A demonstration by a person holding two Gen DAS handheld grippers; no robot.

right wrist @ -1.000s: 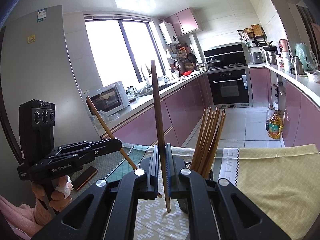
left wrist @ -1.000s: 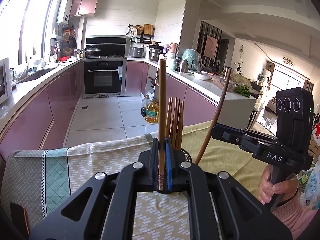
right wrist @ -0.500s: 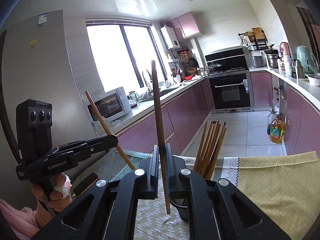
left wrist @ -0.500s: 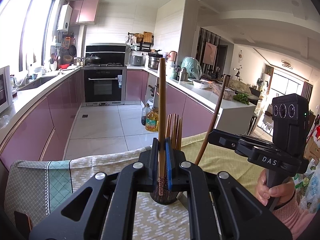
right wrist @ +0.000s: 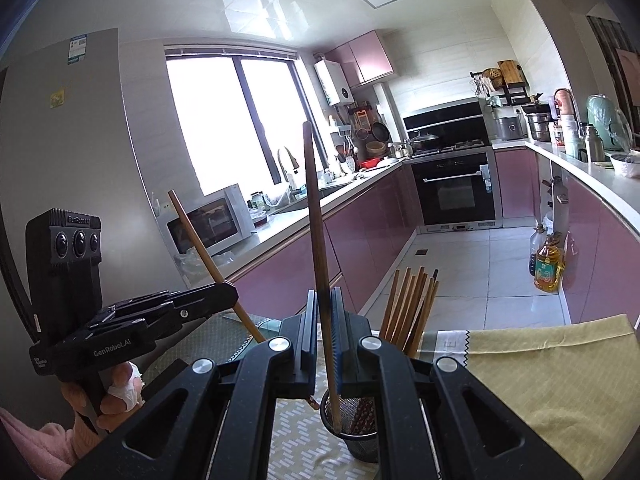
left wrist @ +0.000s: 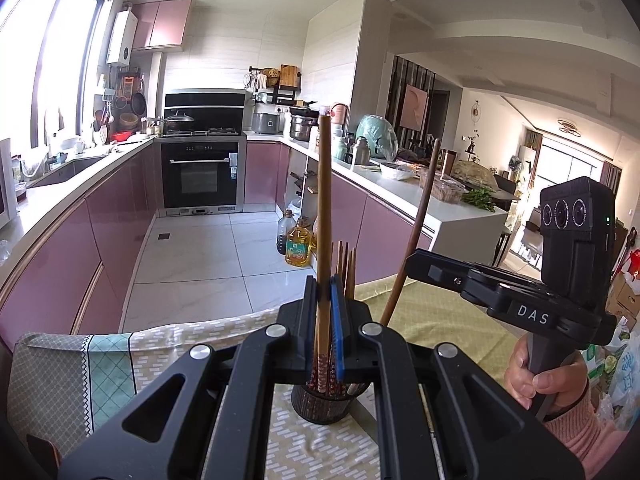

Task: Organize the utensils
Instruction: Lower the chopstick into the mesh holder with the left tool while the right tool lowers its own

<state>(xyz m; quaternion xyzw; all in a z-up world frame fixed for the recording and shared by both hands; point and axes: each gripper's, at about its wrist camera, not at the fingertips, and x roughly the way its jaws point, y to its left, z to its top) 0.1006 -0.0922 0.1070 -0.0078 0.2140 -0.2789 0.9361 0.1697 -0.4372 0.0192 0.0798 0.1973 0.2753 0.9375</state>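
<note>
Chopsticks were the job: I had one pinched in each gripper, both poised over the mesh holder point(left wrist: 326, 400) on the tablecloth point(left wrist: 440, 320), so the step in hand was dropping them in with the rest. My left gripper point(left wrist: 325, 312) was clamped on a light chopstick point(left wrist: 323, 220), near upright, its patterned tip seemingly just inside the rim, though the jaws hid that. My right gripper point(right wrist: 325, 320) squeezed a dark chopstick point(right wrist: 316, 240), leaning a little, tip at the holder's mouth. A bundle point(right wrist: 412, 308) already stood inside. Next, I judged, each stick needed lowering straight down, then the jaws eased apart.
</note>
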